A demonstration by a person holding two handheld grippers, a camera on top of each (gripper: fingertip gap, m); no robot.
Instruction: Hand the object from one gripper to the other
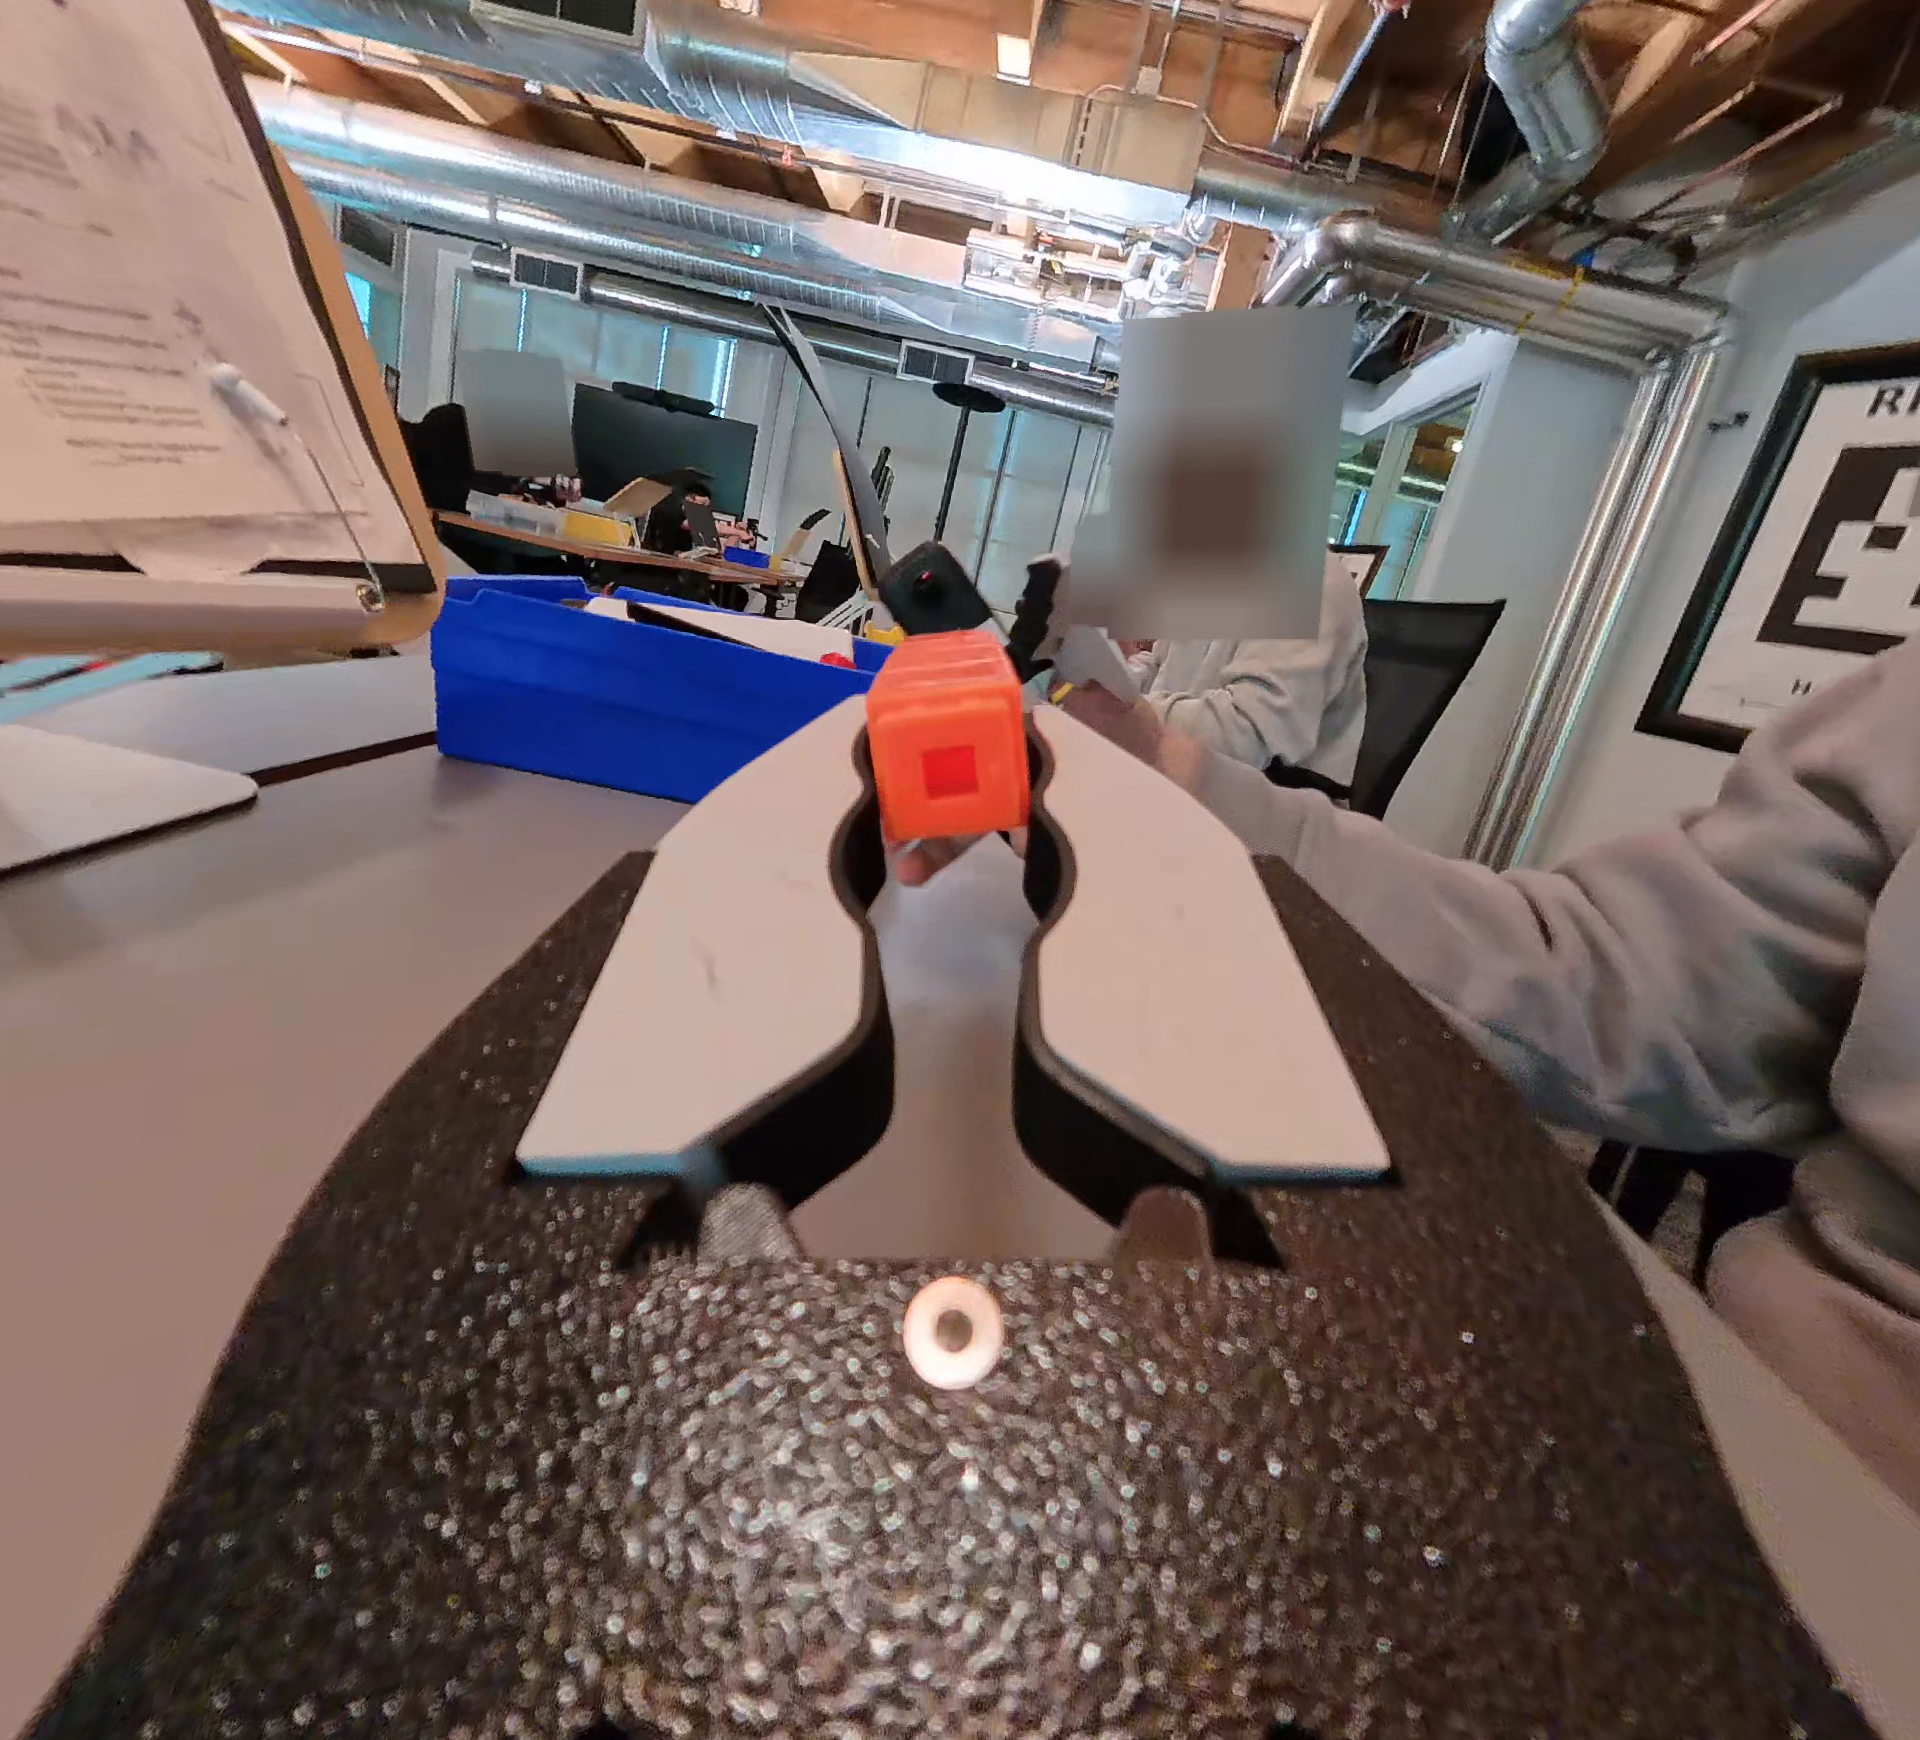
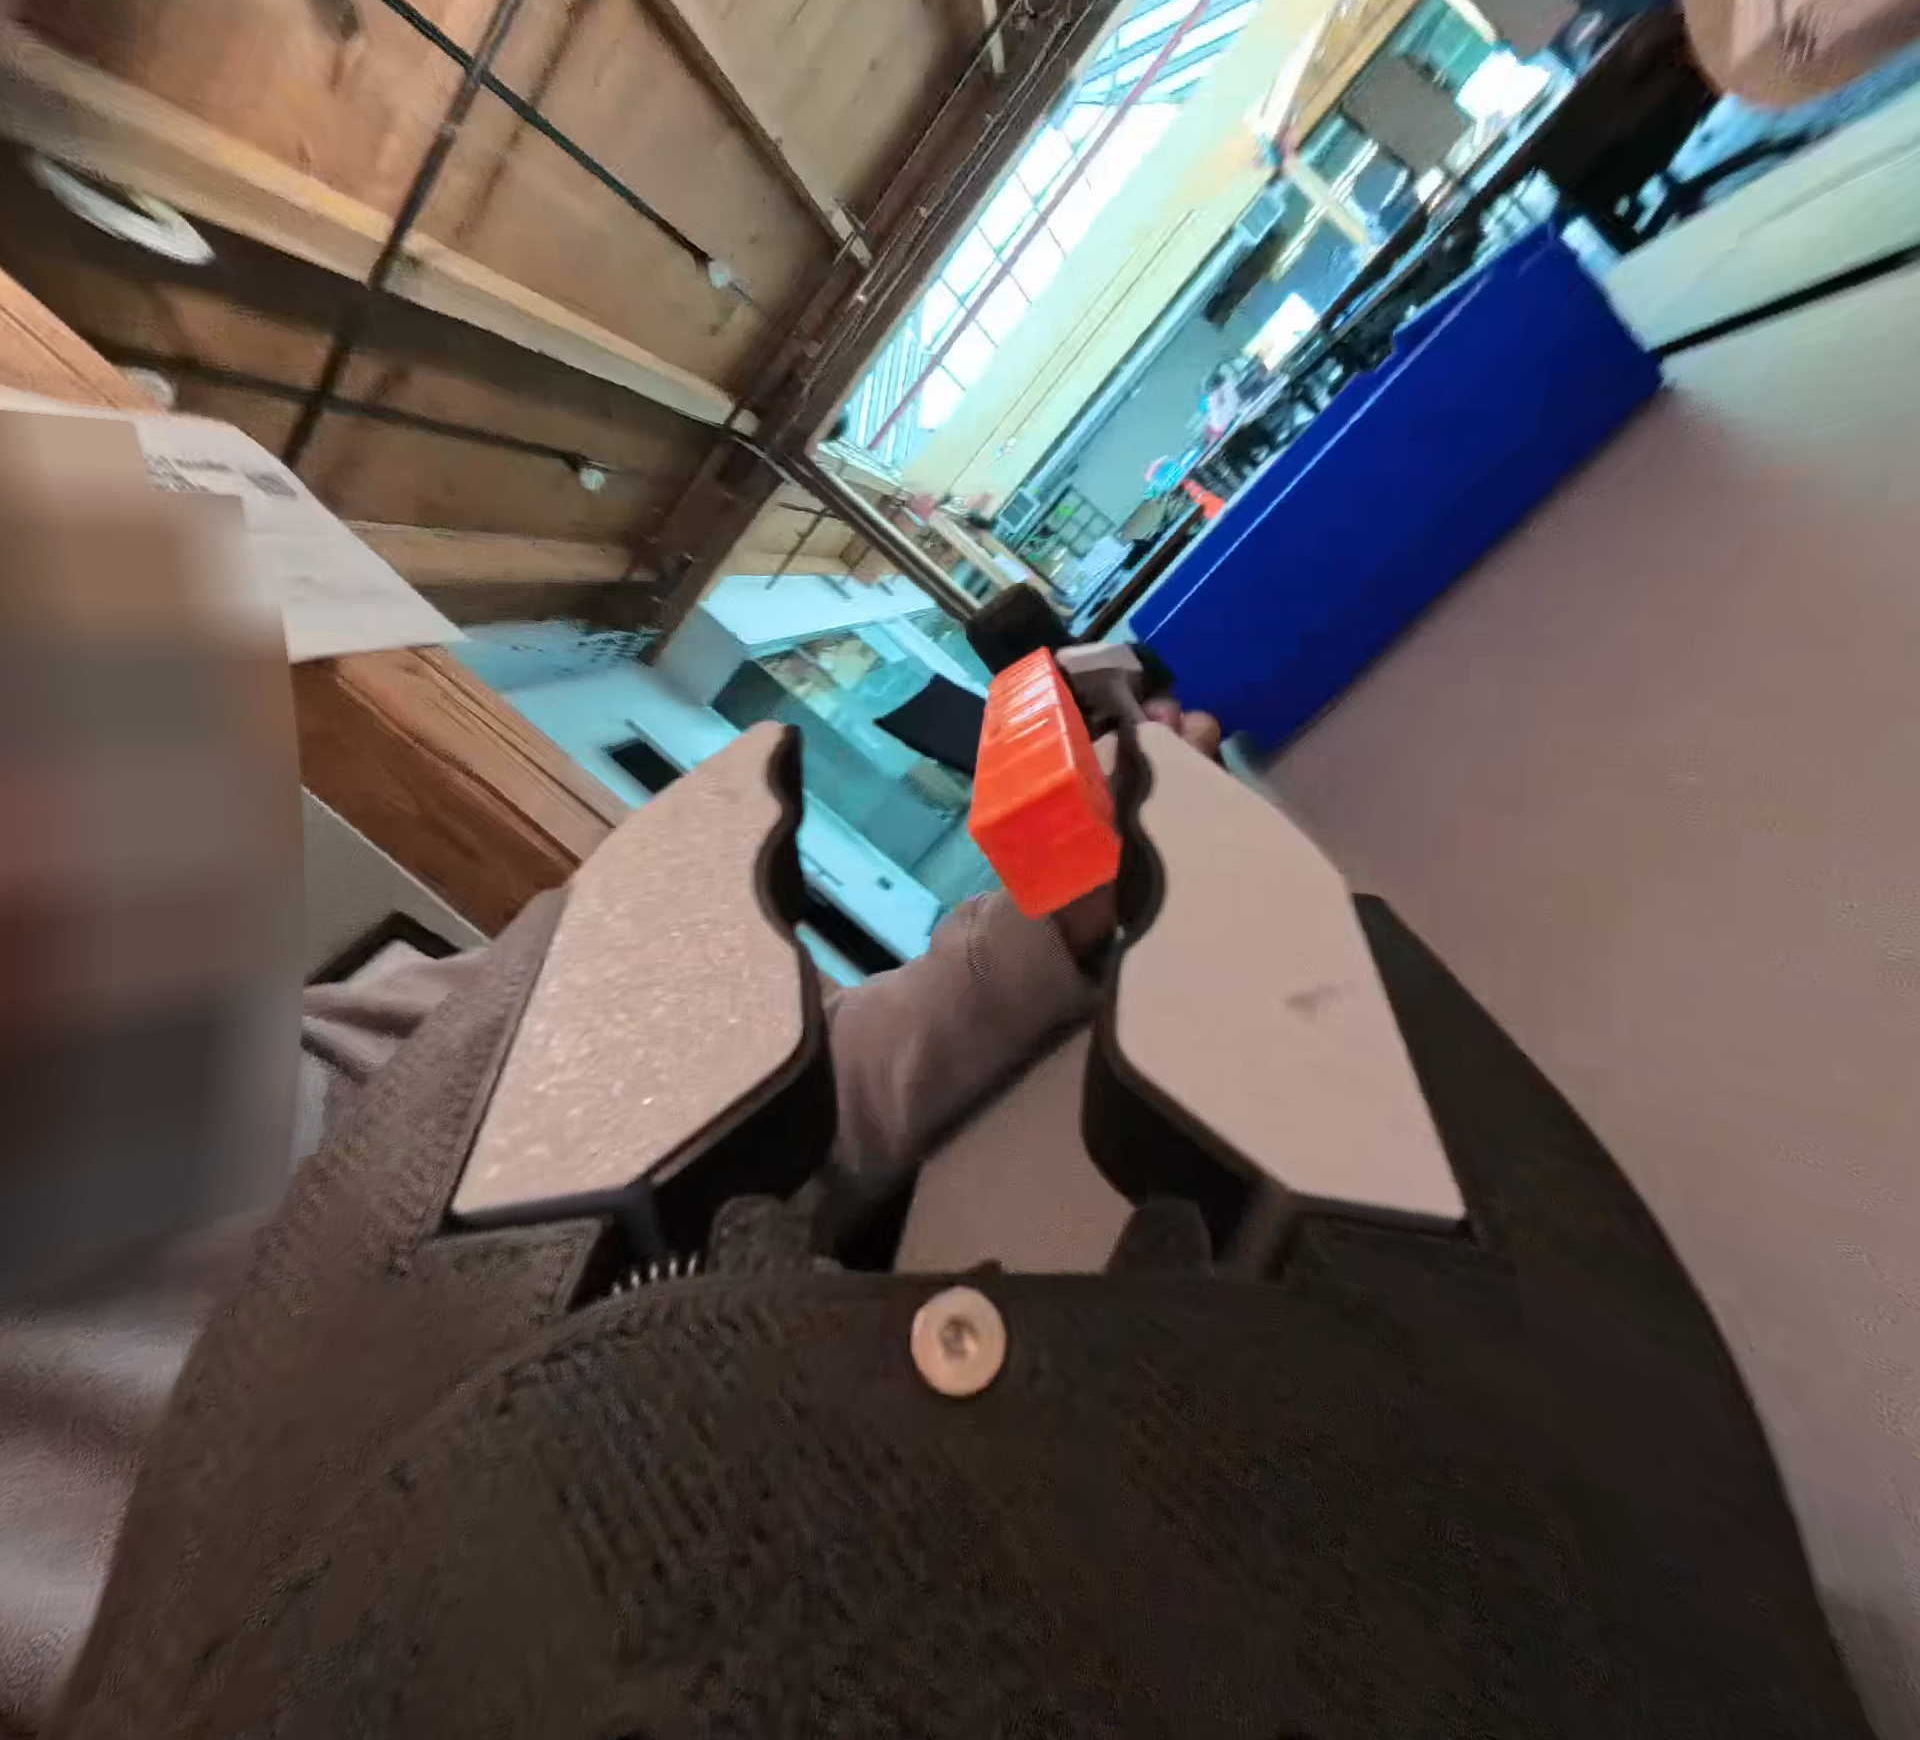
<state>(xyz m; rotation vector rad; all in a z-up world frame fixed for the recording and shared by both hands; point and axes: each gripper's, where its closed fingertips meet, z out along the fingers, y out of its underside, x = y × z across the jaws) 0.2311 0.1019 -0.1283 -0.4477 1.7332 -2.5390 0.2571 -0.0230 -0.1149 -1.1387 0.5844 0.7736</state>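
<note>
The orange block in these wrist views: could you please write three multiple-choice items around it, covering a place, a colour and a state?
1. Where is the orange block?
A. On the floor
B. Between the left gripper fingertips
C. On a chair

2. What colour is the bin behind it?
A. Blue
B. Green
C. Yellow

3. How do the right gripper jaws stand?
A. Open
B. Clamped on the block
C. Shut empty

Answers:
1. B, both fingertips press its sides.
2. A, its walls are plain blue.
3. A, a wide gap shows beside the block.
</note>
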